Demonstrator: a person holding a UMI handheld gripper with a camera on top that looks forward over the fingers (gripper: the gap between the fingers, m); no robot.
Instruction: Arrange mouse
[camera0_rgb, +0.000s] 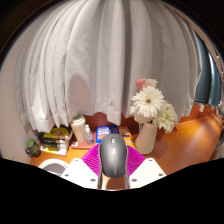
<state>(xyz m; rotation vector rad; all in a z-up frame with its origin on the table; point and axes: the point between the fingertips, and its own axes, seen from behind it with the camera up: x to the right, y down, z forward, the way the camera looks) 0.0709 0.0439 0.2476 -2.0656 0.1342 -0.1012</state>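
Note:
A grey computer mouse (113, 157) sits between my gripper's (113, 160) two fingers, its length running along them. The magenta pads (92, 160) press against both of its sides, so the gripper is shut on it. The mouse is held above a wooden table (185, 140), in front of a white curtain. The mouse's underside is hidden.
A vase of white and pink flowers (148, 112) stands just right of the mouse. To the left are a small white jar (79, 128), a blue box (104, 131) and a clutter of items (52, 142). White curtains (110, 60) hang behind the table.

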